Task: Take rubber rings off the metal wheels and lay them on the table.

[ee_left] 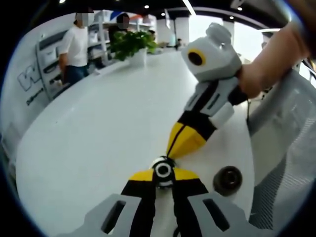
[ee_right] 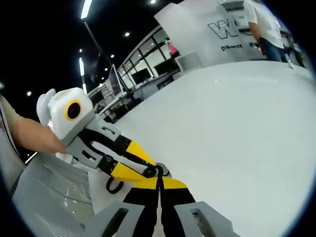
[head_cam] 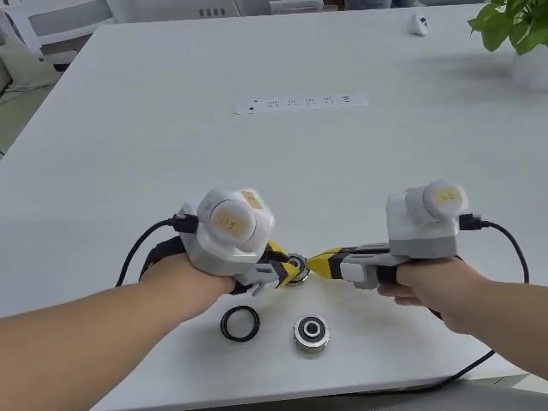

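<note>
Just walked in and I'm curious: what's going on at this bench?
A person holds a gripper in each hand over a white table. The left gripper clamps a small metal wheel, and the right gripper, jaws together, meets that wheel's edge; whether it has caught the rubber is unclear. One black rubber ring lies on the table beside a second wheel.

Left tongs (head_cam: 291, 271), right tongs (head_cam: 315, 261): closed, tip-to-tip.

White table (head_cam: 257, 171), black rubber ring (head_cam: 240, 324) and silver-and-black metal wheel (head_cam: 311, 332) near its front edge, left gripper (head_cam: 289, 272) and right gripper (head_cam: 315, 262) pale grey with yellow-and-black jaws, black-ringed small wheel (ee_left: 163, 171) between them, green plant (head_cam: 514, 21) at far right corner.
</note>
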Demonstrator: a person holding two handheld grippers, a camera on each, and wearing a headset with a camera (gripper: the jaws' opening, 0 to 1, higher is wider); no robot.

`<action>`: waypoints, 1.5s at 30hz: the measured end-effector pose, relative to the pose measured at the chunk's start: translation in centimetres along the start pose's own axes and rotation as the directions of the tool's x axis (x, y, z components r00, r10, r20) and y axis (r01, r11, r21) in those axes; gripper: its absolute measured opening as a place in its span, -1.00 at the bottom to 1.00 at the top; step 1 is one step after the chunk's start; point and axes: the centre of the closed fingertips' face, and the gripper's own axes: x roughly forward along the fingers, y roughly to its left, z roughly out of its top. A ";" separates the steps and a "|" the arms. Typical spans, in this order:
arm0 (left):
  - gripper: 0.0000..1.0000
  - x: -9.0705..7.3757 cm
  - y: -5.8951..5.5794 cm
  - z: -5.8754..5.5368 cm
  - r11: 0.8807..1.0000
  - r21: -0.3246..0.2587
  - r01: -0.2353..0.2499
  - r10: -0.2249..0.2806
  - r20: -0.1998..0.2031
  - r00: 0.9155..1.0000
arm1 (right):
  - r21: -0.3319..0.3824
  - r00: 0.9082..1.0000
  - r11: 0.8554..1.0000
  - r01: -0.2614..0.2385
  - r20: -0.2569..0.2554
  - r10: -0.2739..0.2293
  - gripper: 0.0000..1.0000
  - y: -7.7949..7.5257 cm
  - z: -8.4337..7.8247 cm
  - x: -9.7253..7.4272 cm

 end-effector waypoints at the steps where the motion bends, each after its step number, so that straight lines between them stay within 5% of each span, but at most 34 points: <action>1: -0.76 0.0 0.0 0.0 1.000 0.001 0.000 0.000 -0.001 1.000 | -0.007 1.000 1.000 0.000 -0.003 0.000 -1.00 0.0 0.0 0.0; 25: -0.77 0.0 -0.1 0.0 1.000 0.027 0.002 -0.001 -0.022 1.000 | -0.042 0.999 0.999 -0.028 -0.022 0.027 -1.00 0.4 0.0 0.2; 32: -0.77 0.0 -0.1 -0.1 1.000 0.029 0.000 0.001 -0.025 1.000 | -0.056 0.997 0.996 -0.072 0.000 0.073 -1.00 1.1 0.7 0.4; 45: -0.76 0.1 -0.1 0.0 1.000 0.017 -0.002 0.002 -0.022 1.000 | -0.059 0.998 0.996 -0.064 -0.008 0.064 -1.00 0.7 0.2 0.0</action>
